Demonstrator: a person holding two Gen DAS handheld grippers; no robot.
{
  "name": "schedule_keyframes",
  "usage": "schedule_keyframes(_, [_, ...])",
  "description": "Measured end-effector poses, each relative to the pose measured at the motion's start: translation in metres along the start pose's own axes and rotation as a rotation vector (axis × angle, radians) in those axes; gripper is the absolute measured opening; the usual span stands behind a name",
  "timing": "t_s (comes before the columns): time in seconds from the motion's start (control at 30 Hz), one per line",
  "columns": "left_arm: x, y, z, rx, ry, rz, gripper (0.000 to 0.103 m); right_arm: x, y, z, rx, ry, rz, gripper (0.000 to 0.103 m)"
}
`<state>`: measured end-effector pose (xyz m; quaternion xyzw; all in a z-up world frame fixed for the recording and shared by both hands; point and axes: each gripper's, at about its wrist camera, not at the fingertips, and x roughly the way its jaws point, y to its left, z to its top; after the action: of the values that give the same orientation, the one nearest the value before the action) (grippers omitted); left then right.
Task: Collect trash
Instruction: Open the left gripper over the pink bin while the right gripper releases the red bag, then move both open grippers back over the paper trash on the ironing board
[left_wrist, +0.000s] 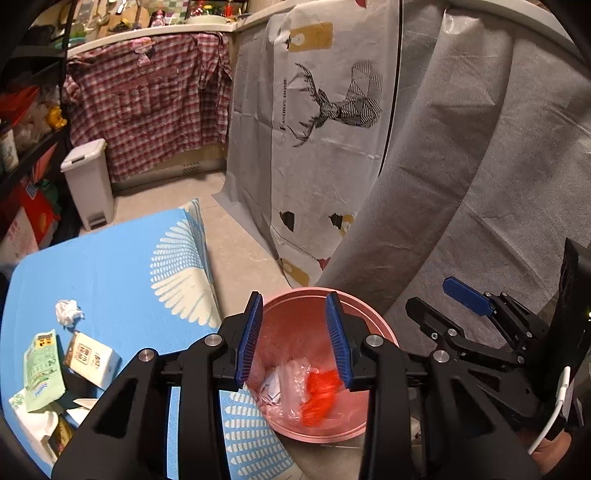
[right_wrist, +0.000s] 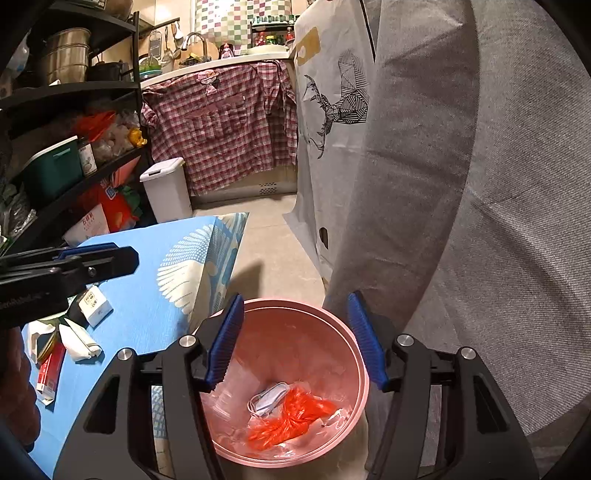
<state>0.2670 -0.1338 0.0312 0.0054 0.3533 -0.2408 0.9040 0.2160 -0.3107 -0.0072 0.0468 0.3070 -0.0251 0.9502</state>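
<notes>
Drop step: both grippers over round pink plastic bin (left_wrist: 373, 314), lower centre.
Left gripper (left_wrist: 294, 332) and right gripper (right_wrist: 295, 339) gape, empty; red crinkled wrapper (right_wrist: 291, 417) lies inside. Next, likely the crumpled white tissue (left_wrist: 67, 312) on blue table (left_wrist: 110, 266), lower left.

Vertical black lettering beside the deer print on the white hanging sheet (left_wrist: 325, 110), perhaps "Fashion home", too blurred to confirm. Chinese characters on the small white carton (left_wrist: 92, 360) and the white-and-red box (right_wrist: 90, 225) under the shelves, illegible.
</notes>
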Motion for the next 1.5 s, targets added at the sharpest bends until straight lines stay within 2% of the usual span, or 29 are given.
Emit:
schedule_keyframes(0.33, [-0.032,0.014,-0.005,0.000,-0.044,0.045,0.035,-0.020,0.011,0.000,-0.014,-0.069,0.036,0.059])
schedule_keyframes(0.63, [-0.086,0.066,-0.012,-0.044,-0.110,0.104,0.034,-0.045,0.047,0.000,-0.073,-0.111,0.134,0.058])
schedule_keyframes(0.7, [-0.097,0.082,-0.014,-0.064,-0.122,0.122,0.032,-0.048,0.057,-0.001,-0.080,-0.113,0.159,0.058])
schedule_keyframes(0.87, [-0.117,0.123,-0.020,-0.112,-0.143,0.169,0.026,-0.051,0.088,-0.008,-0.094,-0.104,0.231,0.049])
schedule_keyframes(1.03, [-0.133,0.167,-0.031,-0.155,-0.153,0.221,0.023,-0.042,0.122,-0.018,-0.127,-0.077,0.299,0.033])
schedule_keyframes(1.33, [-0.149,0.240,-0.056,-0.236,-0.144,0.305,0.019,-0.023,0.176,-0.039,-0.201,-0.042,0.385,0.024])
schedule_keyframes(1.5, [-0.147,0.269,-0.074,-0.253,-0.116,0.331,0.018,-0.011,0.202,-0.045,-0.252,-0.029,0.410,0.024])
